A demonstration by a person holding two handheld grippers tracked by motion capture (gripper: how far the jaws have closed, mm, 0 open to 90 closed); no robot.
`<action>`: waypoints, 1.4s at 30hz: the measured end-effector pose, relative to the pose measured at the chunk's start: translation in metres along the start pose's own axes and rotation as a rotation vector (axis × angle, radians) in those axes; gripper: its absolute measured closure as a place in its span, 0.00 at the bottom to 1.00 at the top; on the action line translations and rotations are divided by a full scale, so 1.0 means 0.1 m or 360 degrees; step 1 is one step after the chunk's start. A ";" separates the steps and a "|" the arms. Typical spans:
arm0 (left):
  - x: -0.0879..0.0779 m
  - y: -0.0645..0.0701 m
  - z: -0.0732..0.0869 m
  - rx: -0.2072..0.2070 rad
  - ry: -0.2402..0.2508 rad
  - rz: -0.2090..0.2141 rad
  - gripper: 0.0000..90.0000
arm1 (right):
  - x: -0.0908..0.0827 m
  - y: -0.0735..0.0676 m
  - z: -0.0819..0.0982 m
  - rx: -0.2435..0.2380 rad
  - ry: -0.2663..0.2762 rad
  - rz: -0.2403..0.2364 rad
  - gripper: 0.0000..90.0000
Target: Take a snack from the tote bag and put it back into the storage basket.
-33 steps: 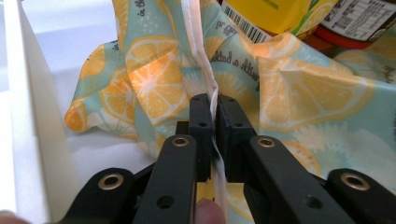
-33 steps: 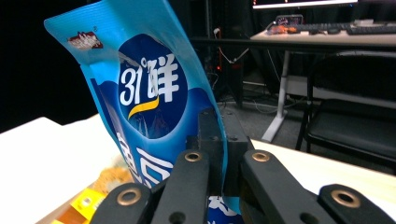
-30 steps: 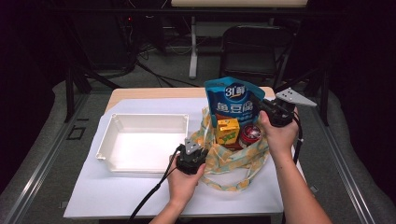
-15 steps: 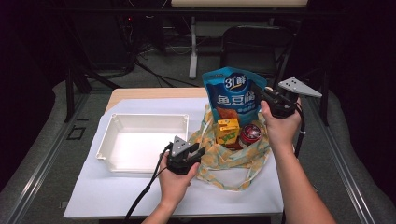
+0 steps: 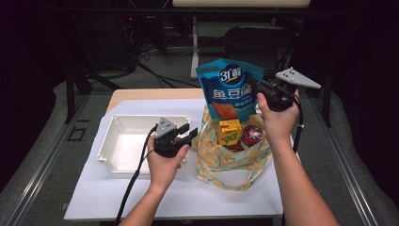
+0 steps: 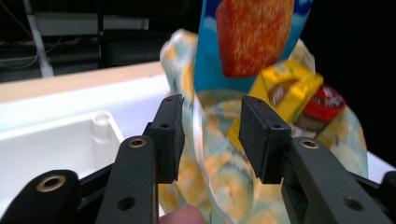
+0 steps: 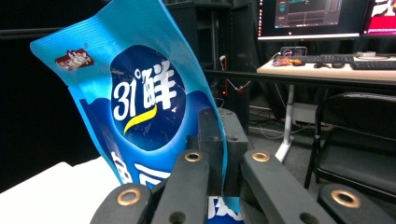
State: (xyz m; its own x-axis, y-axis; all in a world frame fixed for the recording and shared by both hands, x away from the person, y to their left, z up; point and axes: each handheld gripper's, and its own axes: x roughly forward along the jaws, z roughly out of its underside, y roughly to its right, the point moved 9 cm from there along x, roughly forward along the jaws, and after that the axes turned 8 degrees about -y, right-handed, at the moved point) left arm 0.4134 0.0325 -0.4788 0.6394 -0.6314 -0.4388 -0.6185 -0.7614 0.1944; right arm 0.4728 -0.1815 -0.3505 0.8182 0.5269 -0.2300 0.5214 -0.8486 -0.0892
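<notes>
The right gripper [image 5: 261,90] fingers clamp the blue snack bag [image 5: 230,89]; the left gripper [image 5: 186,135] fingers are apart at 9 o'clock of the cloth bag [image 5: 235,157].

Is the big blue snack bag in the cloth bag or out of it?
Mostly out. The right gripper holds the blue snack bag up above the cloth bag; whether its bottom edge has cleared the opening, I cannot tell.
</notes>
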 end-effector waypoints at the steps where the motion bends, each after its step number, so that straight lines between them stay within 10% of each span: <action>1: -0.02 -0.02 -0.04 0.0010 0.0011 0.0000 0.65 | 0.00 -0.02 -0.01 0.0002 0.0006 -0.0005 1.00; 22: -0.09 -0.23 -0.77 -0.0001 0.0309 0.0023 0.50 | 0.31 -0.43 0.07 -0.0024 -0.0038 -0.0104 1.00; 36: -0.07 -0.22 -1.02 0.0008 0.0319 -0.0027 0.50 | 0.37 -0.56 0.12 -0.0035 -0.0053 -0.0164 1.00; 42: -0.09 -0.23 -1.07 -0.0013 0.0327 -0.0054 0.73 | 0.37 -0.56 0.15 -0.0023 -0.0052 -0.0196 1.00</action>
State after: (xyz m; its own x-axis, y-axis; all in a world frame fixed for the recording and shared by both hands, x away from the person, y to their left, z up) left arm 0.4706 0.0395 -0.3855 0.7402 -0.6213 -0.2570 -0.5917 -0.7835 0.1899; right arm 0.4706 -0.1154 -0.3683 0.7393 0.6253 -0.2498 0.6213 -0.7765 -0.1049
